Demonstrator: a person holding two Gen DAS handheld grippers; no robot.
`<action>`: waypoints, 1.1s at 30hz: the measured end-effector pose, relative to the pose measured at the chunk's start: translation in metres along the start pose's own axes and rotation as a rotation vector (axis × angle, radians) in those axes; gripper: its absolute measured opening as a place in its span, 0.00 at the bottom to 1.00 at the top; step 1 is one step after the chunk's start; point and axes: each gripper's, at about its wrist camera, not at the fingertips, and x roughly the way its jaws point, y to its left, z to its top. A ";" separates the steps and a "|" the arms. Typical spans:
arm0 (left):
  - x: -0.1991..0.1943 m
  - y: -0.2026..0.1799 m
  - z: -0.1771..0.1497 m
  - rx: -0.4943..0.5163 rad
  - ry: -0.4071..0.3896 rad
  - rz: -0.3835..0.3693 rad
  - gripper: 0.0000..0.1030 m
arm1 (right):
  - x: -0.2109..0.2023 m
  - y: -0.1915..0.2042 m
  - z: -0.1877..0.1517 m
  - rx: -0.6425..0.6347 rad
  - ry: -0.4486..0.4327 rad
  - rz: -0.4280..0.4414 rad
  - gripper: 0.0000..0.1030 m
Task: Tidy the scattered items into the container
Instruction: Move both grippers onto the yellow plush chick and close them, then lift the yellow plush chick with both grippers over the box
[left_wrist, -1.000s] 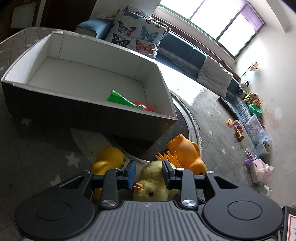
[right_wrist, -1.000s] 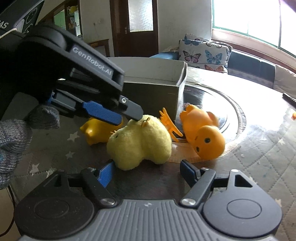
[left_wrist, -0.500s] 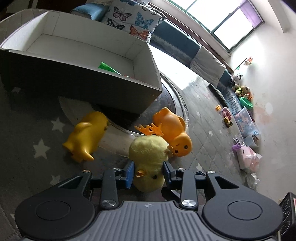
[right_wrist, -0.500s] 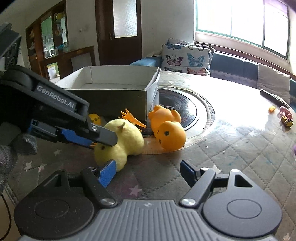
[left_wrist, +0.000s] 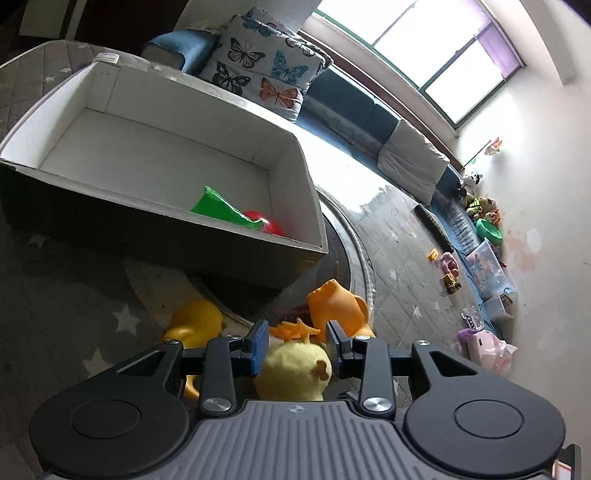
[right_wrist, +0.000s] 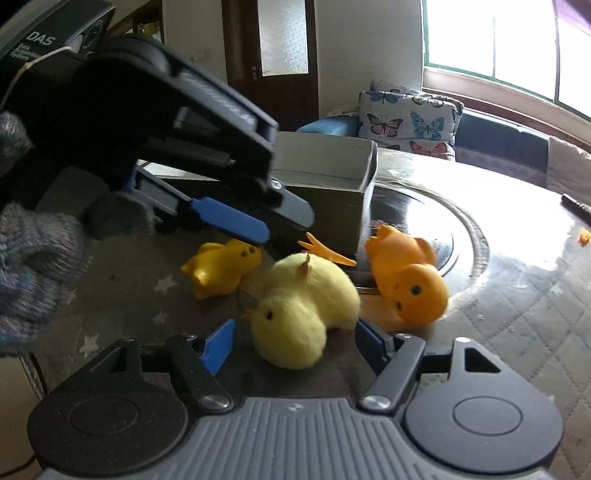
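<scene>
Left gripper (left_wrist: 295, 341) jaws opening, above fluffy pale-yellow plush chick (right_wrist: 303, 306), pads clear. Right gripper (right_wrist: 293, 341) jaws closing, chick between, untouched. Chick lies on grey star-patterned mat (right_wrist: 122, 280), near white-lined cardboard box (left_wrist: 155, 147).

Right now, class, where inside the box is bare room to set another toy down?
The box floor is bare along its far and left walls. Only the near right corner is crowded, by the green toy and red ball.

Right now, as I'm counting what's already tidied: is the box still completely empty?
No: the box already holds a green item and a red one near its front corner.
</scene>
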 end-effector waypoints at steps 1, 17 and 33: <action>0.003 0.000 0.001 0.004 0.009 0.000 0.36 | 0.002 0.001 0.001 0.006 0.004 0.000 0.70; 0.034 -0.004 0.001 0.060 0.113 0.016 0.38 | 0.012 -0.007 0.001 0.040 0.052 0.040 0.51; 0.039 0.002 -0.001 0.028 0.133 0.001 0.41 | 0.009 -0.026 -0.004 0.110 0.055 0.085 0.50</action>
